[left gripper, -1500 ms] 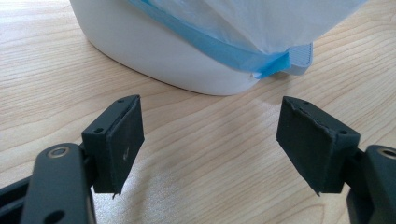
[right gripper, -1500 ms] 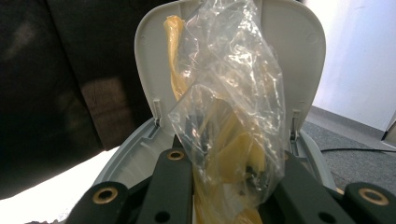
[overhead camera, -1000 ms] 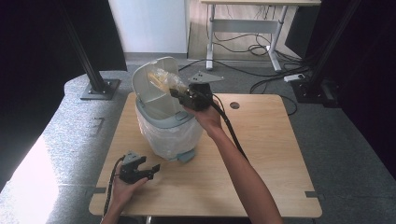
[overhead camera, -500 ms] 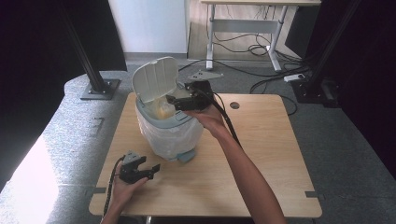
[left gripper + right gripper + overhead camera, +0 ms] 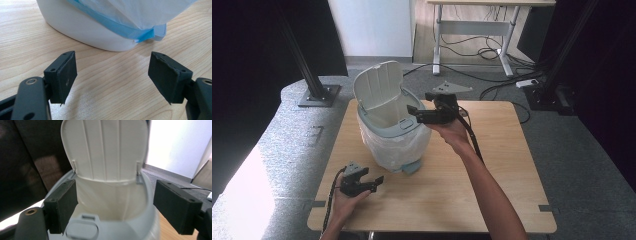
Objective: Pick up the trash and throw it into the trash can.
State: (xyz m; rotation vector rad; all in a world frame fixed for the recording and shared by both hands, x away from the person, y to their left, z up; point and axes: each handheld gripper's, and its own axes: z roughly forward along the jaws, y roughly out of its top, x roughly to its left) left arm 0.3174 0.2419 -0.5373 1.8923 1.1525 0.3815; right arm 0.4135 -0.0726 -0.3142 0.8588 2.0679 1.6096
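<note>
While the left gripper (image 5: pixel 377 181) rests wide open and empty on the table (image 5: pixel 512 170) near the bin's base, the right gripper (image 5: pixel 413 113), jaws just opened and now easing closed with nothing between them, hovers at the rim of the lid-up white bin (image 5: pixel 387 125).

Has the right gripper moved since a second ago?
Yes. The right gripper has drawn back rightward from above the bin's opening to its right rim, its jaws just opened and empty.
</note>
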